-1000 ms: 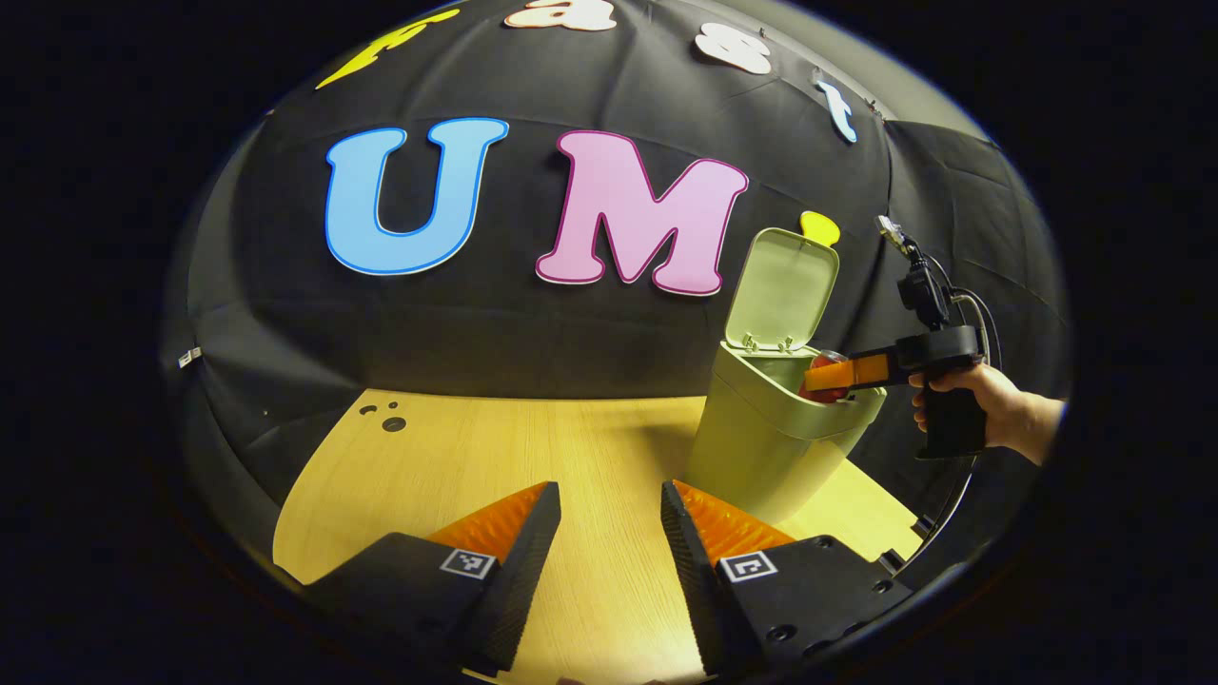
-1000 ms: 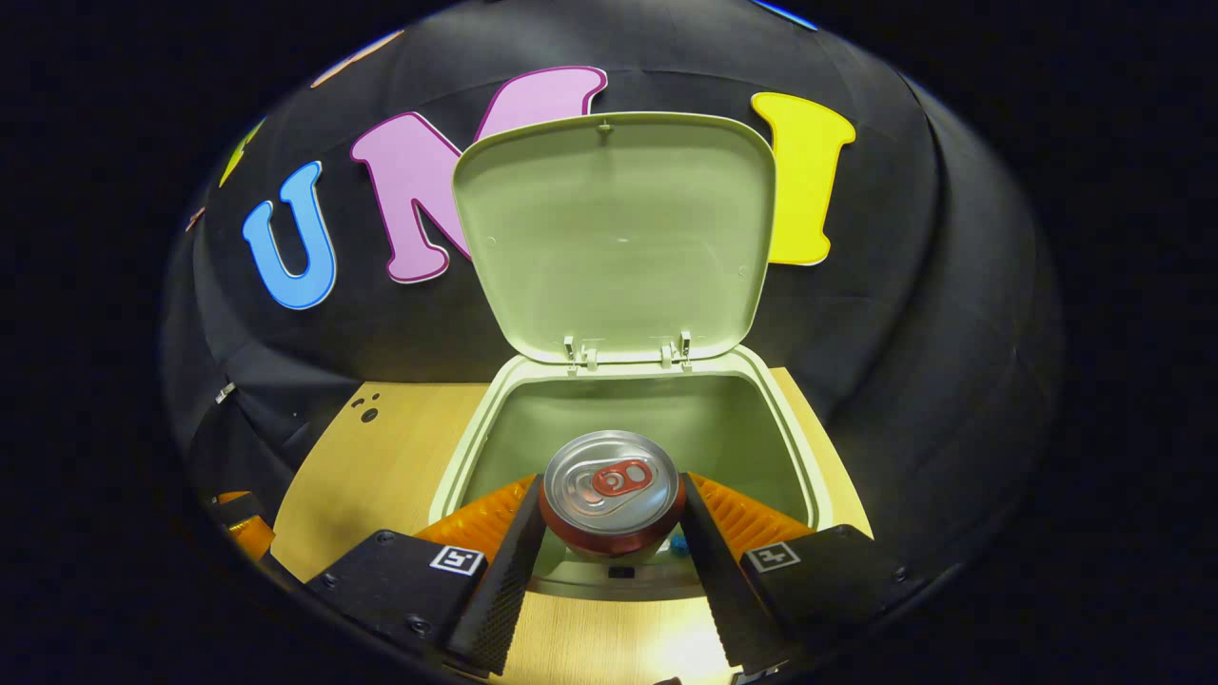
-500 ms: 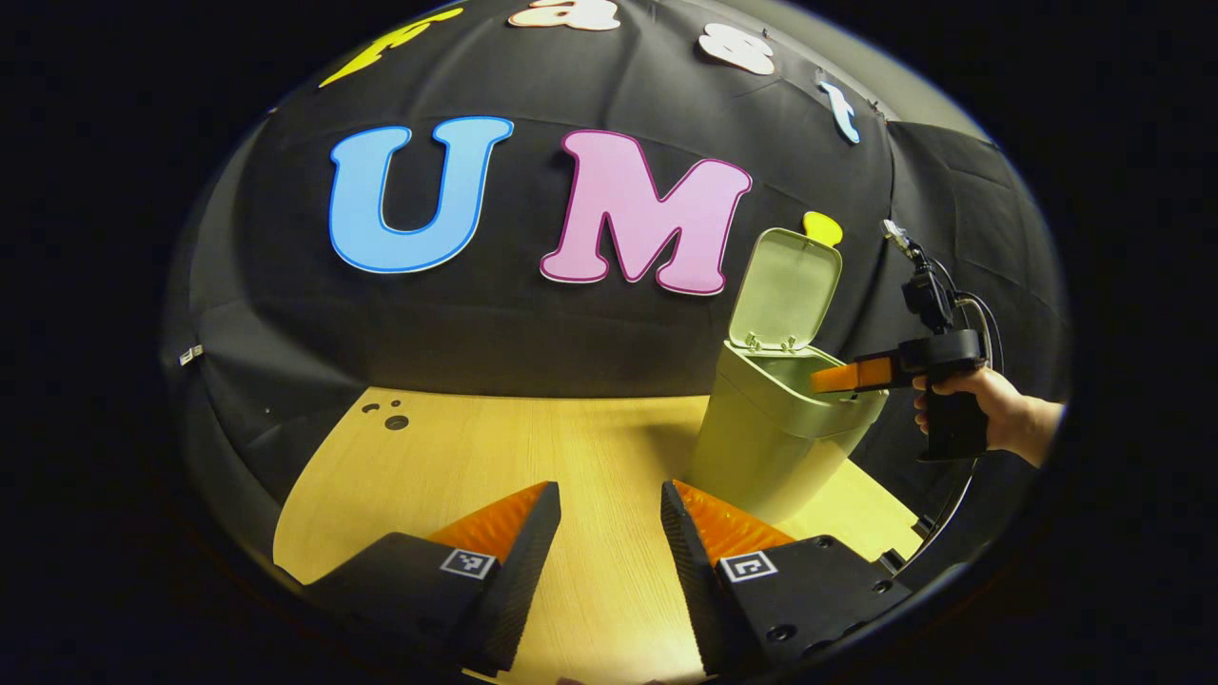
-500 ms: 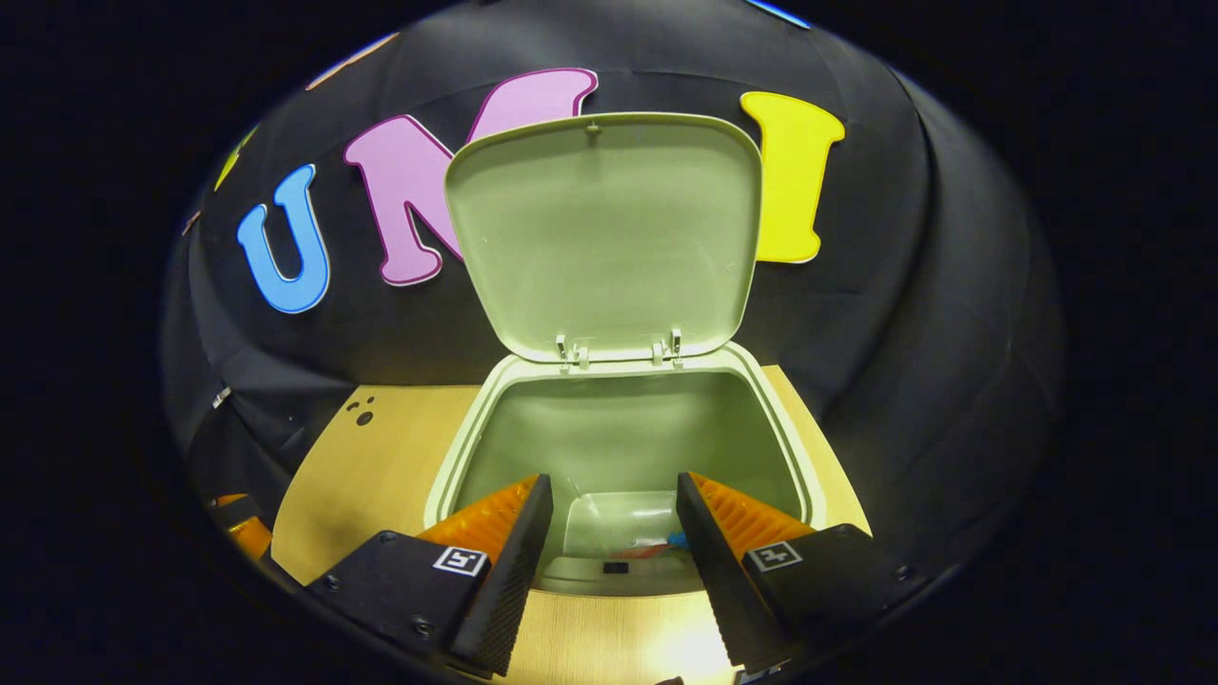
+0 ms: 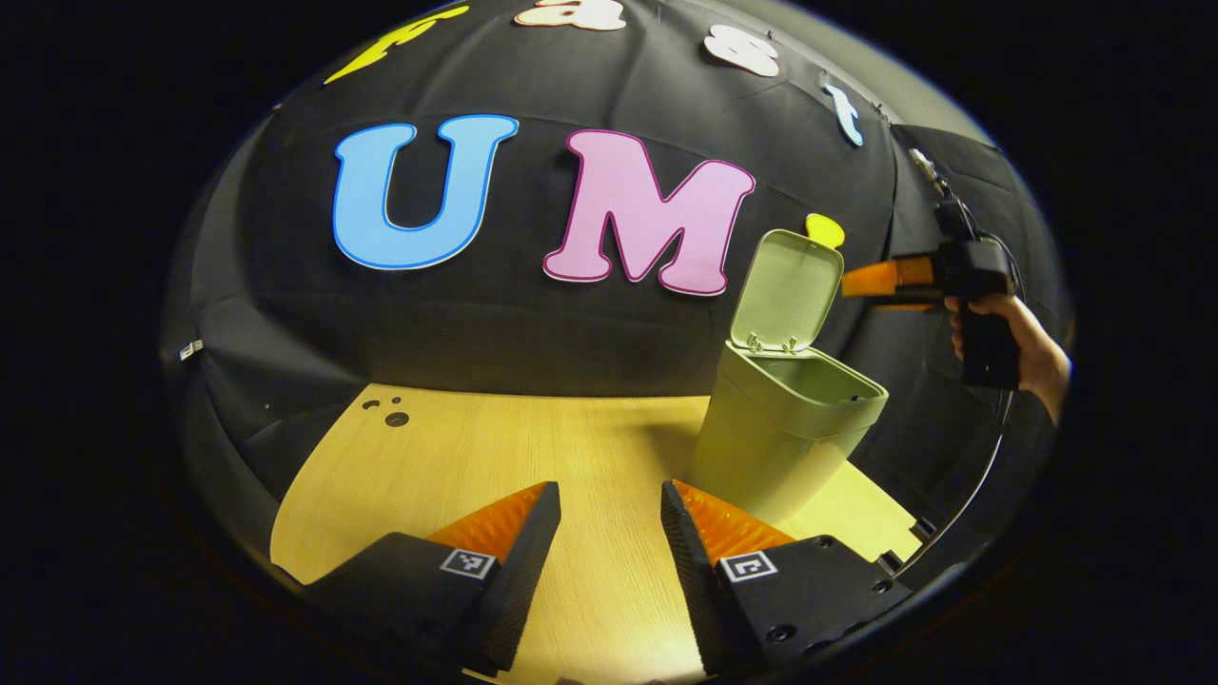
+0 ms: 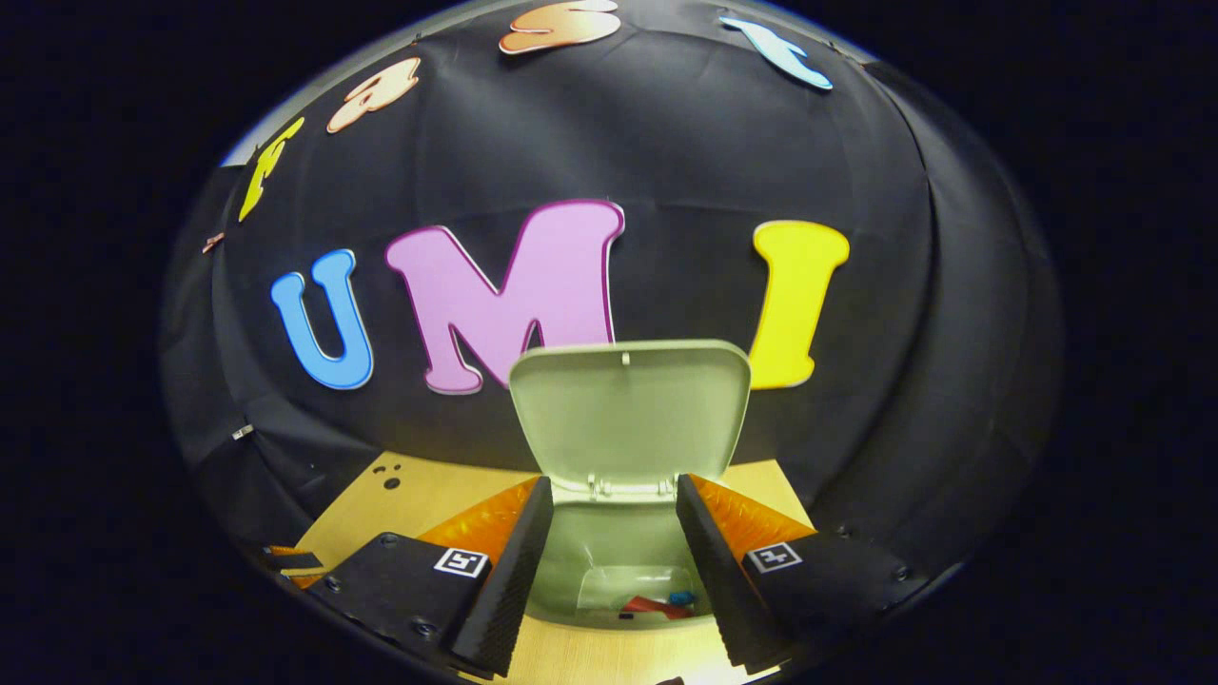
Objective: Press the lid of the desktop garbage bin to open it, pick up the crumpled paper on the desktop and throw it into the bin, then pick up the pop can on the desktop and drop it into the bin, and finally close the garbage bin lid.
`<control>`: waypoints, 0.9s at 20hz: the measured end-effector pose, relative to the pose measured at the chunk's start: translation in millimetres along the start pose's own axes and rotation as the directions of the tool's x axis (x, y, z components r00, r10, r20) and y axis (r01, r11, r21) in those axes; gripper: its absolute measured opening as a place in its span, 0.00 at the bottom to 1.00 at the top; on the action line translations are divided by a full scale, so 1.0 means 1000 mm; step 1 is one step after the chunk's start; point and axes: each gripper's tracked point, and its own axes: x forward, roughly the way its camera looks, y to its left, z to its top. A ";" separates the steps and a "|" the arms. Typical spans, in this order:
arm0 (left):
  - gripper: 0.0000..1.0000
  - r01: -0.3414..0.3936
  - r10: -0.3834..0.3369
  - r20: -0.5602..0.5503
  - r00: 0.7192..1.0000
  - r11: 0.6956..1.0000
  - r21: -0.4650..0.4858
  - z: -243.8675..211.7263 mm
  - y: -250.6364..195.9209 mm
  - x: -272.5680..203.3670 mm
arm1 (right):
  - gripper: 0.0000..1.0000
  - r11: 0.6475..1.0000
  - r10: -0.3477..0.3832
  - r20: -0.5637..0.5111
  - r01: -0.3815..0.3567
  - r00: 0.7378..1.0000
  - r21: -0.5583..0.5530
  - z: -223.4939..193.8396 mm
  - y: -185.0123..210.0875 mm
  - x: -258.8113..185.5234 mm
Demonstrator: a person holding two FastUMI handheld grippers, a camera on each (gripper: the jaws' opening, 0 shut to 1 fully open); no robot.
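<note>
Now the pop can [image 6: 657,603] is out of the right gripper [image 6: 609,571]: a second ago it sat pinched between those fingers over the opening, and here the fingers are spread with nothing between them. Low inside the garbage bin [image 5: 775,447], a red shape with a small blue bit beside it is probably the can at the bottom, though that patch is too small to be sure. In the left gripper view the right gripper has risen from the rim and now sits level with the top edge of the lid [image 5: 788,290], just beside it, held by a hand [image 5: 1032,347]. The lid stands upright on its hinges. The left gripper [image 5: 609,533] hangs low over the wooden surface [image 5: 495,447] near the bin's base, fingers apart and empty. With the drop apparently done, what is left is to push the lid down until it shuts.
</note>
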 end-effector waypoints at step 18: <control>0.71 -0.028 0.028 0.011 1.000 1.000 -0.010 0.003 0.011 -0.012 | 0.91 0.997 -0.049 0.066 0.053 0.997 -0.060 0.078 -0.006 0.099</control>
